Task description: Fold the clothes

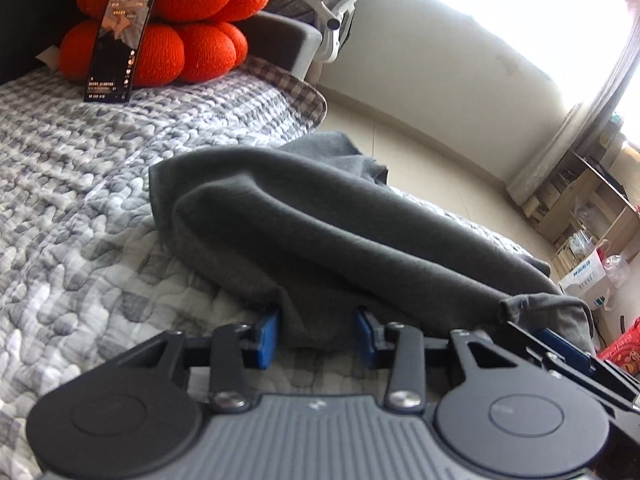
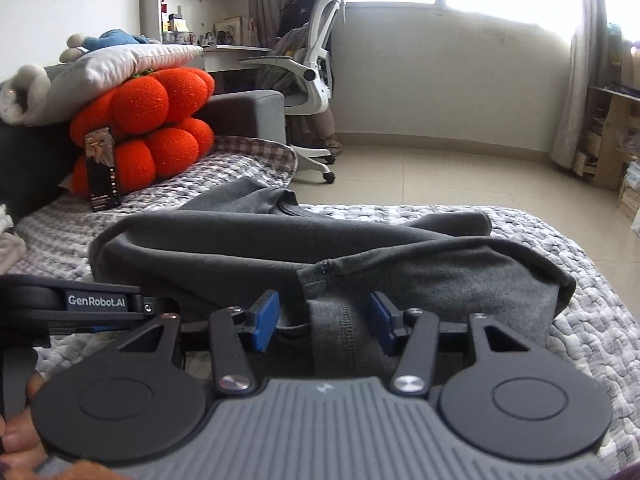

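Both grippers sit at the near edge of the grey garment (image 2: pixel 280 248) on the quilted bed (image 1: pixel 72 200).

Left gripper (image 1: pixel 316 334) and right gripper (image 2: pixel 324 322) have fingers apart, cloth between them; the garment's long axis crosses mid-frame, upper left to lower right in the left view.

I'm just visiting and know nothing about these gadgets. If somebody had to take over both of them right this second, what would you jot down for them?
Left tool: open, blue fingers either side of the near edge of the grey garment, not pinching it.
Right tool: open, fingers straddling a stitched hem of the same garment.
The garment lies bunched in loose rolls on the quilted bed, far end trailing toward the bed's edge.
Done: little visible; no neat fold yet.
Left: grip the near edge with both tools, spread it flat, then fold.
Mind the phone propped against the orange cushion.
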`<state>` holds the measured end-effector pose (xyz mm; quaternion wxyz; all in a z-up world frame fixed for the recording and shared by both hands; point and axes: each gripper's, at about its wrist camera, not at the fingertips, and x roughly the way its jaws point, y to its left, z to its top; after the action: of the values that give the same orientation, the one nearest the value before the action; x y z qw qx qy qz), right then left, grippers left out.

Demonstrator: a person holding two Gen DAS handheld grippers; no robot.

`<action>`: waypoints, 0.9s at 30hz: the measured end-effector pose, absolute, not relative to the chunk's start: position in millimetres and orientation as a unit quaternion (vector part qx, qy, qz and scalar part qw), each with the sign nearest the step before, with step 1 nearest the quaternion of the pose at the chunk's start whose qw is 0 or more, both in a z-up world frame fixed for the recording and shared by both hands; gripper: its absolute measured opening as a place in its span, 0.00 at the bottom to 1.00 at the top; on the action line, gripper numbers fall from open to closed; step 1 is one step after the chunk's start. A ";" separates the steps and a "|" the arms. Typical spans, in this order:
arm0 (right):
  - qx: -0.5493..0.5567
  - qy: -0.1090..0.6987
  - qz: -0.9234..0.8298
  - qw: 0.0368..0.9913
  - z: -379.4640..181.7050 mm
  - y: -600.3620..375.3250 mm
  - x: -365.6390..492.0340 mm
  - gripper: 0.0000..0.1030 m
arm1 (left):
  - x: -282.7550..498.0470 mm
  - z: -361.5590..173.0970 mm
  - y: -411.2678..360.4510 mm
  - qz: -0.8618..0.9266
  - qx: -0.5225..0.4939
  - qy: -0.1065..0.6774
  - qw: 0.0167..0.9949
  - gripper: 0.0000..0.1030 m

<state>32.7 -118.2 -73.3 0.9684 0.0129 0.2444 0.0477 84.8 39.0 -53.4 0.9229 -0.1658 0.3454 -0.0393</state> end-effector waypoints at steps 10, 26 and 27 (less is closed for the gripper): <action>0.055 0.215 0.032 0.975 -58.5 -141.3 20.9 0.14 | 74.8 -35.3 54.0 -0.025 -0.230 0.286 0.930 0.05; 0.114 0.130 0.014 0.985 -4.8 -192.3 -44.6 0.13 | 26.3 17.0 115.2 0.014 -0.293 0.159 0.943 0.05; 0.114 0.131 0.010 0.985 -4.7 -194.5 -45.5 0.13 | 26.6 17.6 120.0 0.019 -0.295 0.159 0.942 0.05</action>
<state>-45.5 -194.5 -4.7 0.9848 0.1138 0.1312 0.0100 26.6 120.0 17.6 0.9421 -0.2945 0.1591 0.0194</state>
